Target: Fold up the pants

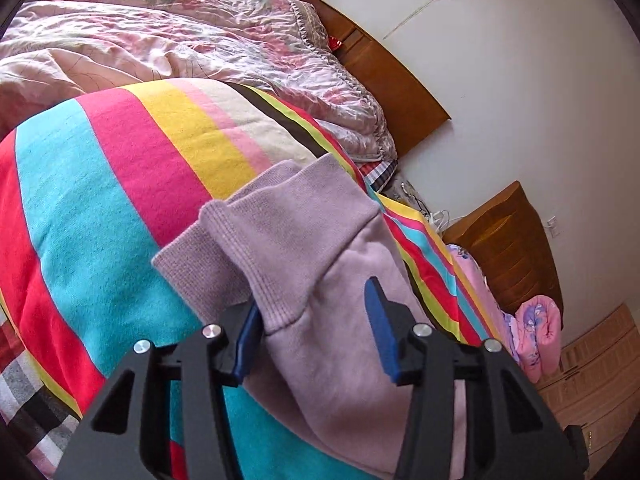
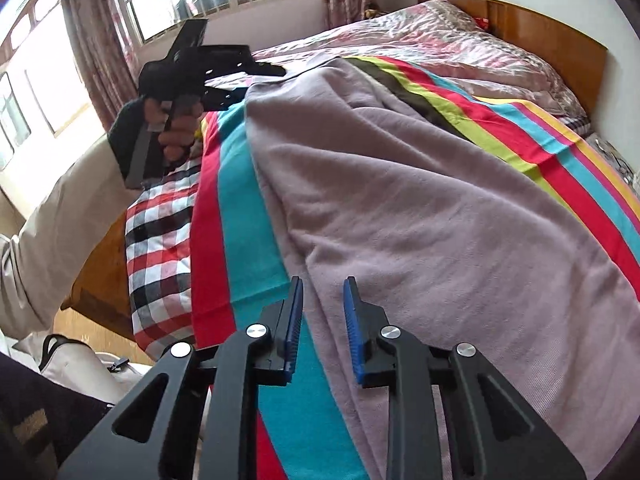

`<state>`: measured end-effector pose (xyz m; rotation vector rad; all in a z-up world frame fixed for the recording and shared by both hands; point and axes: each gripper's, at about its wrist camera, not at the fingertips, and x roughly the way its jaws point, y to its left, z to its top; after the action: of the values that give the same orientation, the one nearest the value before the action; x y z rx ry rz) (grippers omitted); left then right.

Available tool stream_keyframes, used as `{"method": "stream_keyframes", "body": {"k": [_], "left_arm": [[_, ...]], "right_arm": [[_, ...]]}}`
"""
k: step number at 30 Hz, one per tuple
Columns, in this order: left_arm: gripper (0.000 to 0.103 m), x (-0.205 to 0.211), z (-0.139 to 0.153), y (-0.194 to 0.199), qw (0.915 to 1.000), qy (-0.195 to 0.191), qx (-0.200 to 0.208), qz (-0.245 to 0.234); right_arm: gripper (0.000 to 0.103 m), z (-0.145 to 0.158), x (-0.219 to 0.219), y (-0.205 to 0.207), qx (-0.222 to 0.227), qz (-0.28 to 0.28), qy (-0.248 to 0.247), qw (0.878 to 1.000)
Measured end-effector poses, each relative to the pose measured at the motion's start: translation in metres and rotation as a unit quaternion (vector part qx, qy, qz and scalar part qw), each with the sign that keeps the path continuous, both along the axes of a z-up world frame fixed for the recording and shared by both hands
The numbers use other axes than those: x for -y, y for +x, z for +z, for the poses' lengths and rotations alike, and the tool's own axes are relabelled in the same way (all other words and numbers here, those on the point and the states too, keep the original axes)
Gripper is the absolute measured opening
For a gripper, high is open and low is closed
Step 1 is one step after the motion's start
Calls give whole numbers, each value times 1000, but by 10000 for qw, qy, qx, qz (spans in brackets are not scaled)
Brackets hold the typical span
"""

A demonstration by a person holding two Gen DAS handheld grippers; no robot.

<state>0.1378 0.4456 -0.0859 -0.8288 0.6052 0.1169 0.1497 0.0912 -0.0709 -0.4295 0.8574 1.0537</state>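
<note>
Lilac sweatpants point(image 2: 400, 200) lie lengthwise on a striped bed sheet point(image 2: 248, 248). In the left wrist view their ribbed cuffs point(image 1: 248, 232) rest one over the other on the sheet point(image 1: 100, 208). My left gripper point(image 1: 314, 300) is open, its blue pads either side of the cuff end; the left pad sits at the cloth's edge and the right pad stands apart. The right wrist view shows that gripper point(image 2: 260, 80) in a hand at the pants' far end. My right gripper point(image 2: 323, 282) hovers at the near end over the pants' left edge, a narrow gap between its pads and no cloth pinched.
A crumpled pink quilt point(image 1: 200, 40) fills the bed's head end before a wooden headboard point(image 1: 384, 68). A nightstand point(image 1: 508, 248) and a pink garment point(image 1: 536, 332) are beside the bed. A checked cloth point(image 2: 160, 240) hangs over the foot edge; a white bag point(image 2: 80, 364) sits on the floor.
</note>
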Motion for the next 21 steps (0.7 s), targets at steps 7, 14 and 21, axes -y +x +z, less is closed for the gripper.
{"method": "stream_keyframes", "body": {"k": [7, 14, 21], "left_arm": [[19, -5, -4, -2, 9999, 96, -111, 65], [18, -5, -5, 3, 9997, 155, -174, 46], [9, 8, 15, 4, 9981, 598, -111, 131]], "right_arm": [[19, -14, -10, -6, 558, 134, -582, 9967], [18, -17, -9, -7, 790, 147, -726, 9941], [4, 3, 1, -7, 941, 7, -365, 9949]]}}
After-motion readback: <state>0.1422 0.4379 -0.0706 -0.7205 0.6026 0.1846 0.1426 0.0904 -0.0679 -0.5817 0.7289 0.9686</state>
